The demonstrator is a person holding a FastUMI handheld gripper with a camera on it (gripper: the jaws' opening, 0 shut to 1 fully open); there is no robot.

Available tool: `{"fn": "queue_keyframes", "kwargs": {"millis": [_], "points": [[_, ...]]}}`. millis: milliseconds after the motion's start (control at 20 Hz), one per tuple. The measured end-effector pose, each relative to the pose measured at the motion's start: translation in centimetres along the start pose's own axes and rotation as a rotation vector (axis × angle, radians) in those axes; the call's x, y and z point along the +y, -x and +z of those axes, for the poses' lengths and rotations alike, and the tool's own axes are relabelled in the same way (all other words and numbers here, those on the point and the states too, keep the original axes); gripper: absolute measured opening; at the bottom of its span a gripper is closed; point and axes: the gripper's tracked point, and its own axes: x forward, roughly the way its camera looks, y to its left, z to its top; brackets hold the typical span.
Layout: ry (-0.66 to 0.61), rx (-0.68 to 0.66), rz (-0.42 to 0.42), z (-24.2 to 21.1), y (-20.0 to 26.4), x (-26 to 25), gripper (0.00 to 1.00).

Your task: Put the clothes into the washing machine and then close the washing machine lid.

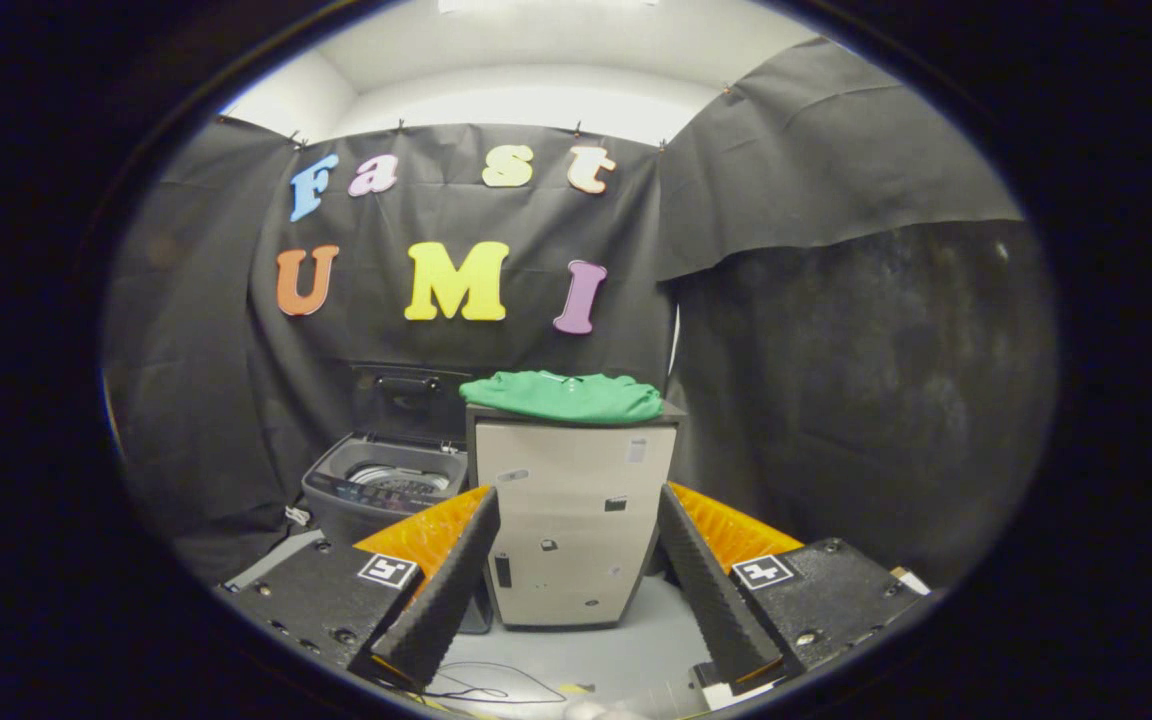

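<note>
Clothes (564,396) here is one folded green shirt, lying flat on top of a pale cabinet (576,520) on the far side, long axis running left to right, collar toward the back wall. Washing machine (386,487) sits just left of the cabinet, lower down, lid (406,397) up against the cloth and the drum showing. Gripper (576,590) fingers are spread wide with nothing in them, well short of the shirt, cabinet front showing between them.
</note>
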Motion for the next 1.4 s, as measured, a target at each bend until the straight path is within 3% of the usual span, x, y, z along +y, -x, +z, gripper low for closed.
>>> {"fn": "queue_keyframes", "kwargs": {"millis": [350,700,1100,1400], "points": [[0.002,0.015,-0.023,3.0,-2.0,0.6,0.99],[-0.027,0.017,-0.042,10.0,-7.0,0.0,0.99],[-0.047,0.025,-0.004,18.3,-18.7,-0.6,0.99],[-0.035,0.068,0.02,21.1,-29.2,-1.2,0.99]]}}
